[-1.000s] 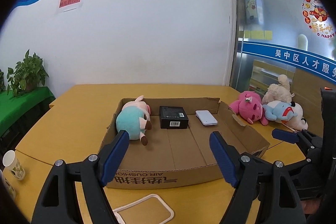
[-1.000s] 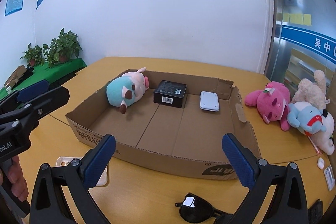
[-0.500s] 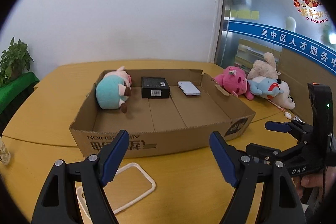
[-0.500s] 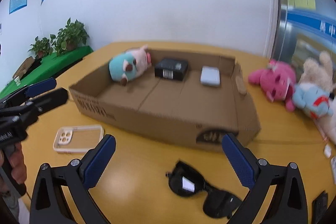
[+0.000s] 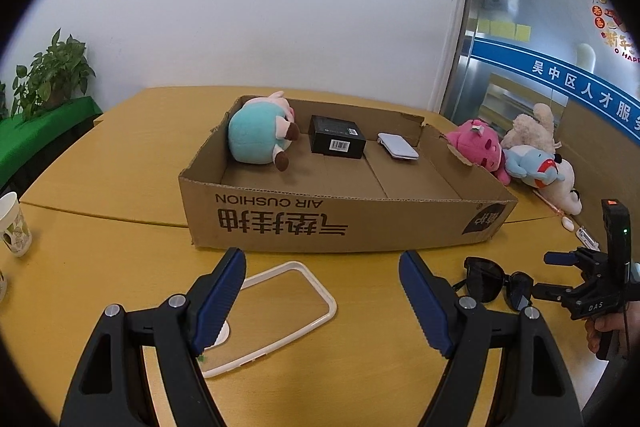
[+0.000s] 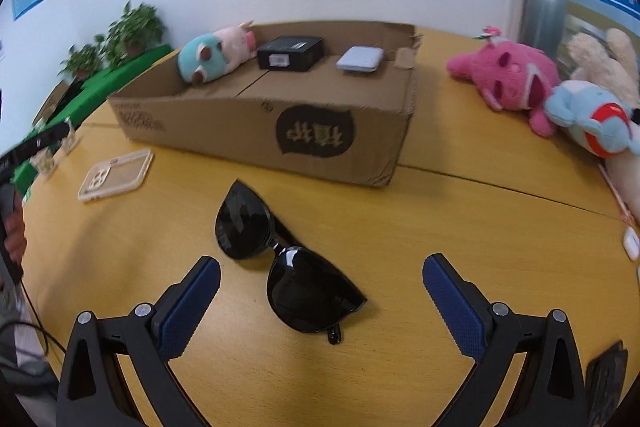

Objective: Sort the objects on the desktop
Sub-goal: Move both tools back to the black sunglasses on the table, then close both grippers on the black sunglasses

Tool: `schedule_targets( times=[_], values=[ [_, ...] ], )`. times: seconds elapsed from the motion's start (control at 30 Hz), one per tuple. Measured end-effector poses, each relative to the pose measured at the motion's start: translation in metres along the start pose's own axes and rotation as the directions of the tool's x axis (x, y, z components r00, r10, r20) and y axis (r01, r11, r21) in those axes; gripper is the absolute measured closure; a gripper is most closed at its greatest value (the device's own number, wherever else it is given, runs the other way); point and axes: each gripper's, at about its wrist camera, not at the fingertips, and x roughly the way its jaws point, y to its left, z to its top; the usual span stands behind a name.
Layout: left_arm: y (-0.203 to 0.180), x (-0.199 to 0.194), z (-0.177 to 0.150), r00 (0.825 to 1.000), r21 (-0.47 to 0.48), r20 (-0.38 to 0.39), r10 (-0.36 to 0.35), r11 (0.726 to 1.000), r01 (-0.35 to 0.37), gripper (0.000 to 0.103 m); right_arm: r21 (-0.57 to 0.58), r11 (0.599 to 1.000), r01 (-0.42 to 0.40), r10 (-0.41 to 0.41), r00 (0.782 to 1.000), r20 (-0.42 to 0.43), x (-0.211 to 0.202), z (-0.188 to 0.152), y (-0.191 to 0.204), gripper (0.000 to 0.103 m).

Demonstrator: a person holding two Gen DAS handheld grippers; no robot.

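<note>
my left gripper [image 5: 322, 301] is wide open over the phone case [image 5: 276, 311], my right gripper [image 6: 320, 307] wide open around the sunglasses [image 6: 288, 267], gripping nothing. the cardboard box [image 6: 320, 135] sits just behind, soft toys [image 6: 516, 75] to its right.

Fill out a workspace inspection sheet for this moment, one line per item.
Surface: yellow wooden table, seam across it.
Job's things: cardboard box holds teal plush, black box, white pouch; sunglasses and phone case lie outside.
Clutter: paper cup; three plush toys beside the box.
Grippers: left hand-held gripper open over the phone case; right hand-held gripper open over the sunglasses.
Cables: thin black cable at the left edge.
Surroundings: white wall, potted plants, glass partition.
</note>
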Motion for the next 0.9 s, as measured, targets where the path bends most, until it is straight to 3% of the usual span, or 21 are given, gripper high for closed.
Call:
schedule_targets(
  times=[0.27, 0.43, 0.6, 0.73, 0.8, 0.9],
  values=[
    [0.0, 0.008, -0.012, 0.999, -0.009, -0.053, -0.009, 1.0, 0.008, 0.024, 0.025, 0.997, -0.077, 0.079, 0.993, -0.088, 0.04, -0.006, 0.007, 0.007],
    [-0.005, 0.016, -0.016, 0.996, -0.014, -0.084, -0.041, 0.999, 0.04, 0.024, 0.025, 0.984, -0.176, 0.177, 0.978, -0.11, 0.035, -0.012, 0.042, 0.008],
    [-0.015, 0.03, -0.015, 0.986, -0.038, -0.121, -0.112, 0.993, 0.108, 0.024, -0.06, 0.997, -0.045, 0.038, 0.994, -0.105, 0.038, -0.014, 0.061, 0.009],
    [-0.031, 0.044, -0.013, 0.967, -0.053, -0.161, -0.2, 0.98, 0.194, 0.024, -0.071, 0.997, -0.002, -0.007, 0.993, -0.117, 0.047, -0.022, 0.068, 0.028],
    [-0.039, 0.053, -0.012, 0.954, -0.065, -0.183, -0.236, 0.972, 0.228, 0.024, -0.073, 0.997, 0.009, -0.017, 0.995, -0.103, 0.045, -0.024, 0.073, 0.051],
    [-0.052, 0.066, -0.013, 0.924, -0.091, -0.221, -0.312, 0.95, 0.299, 0.024, -0.053, 0.998, 0.033, -0.037, 0.995, -0.093, 0.043, -0.025, 0.075, 0.051]
  ],
)
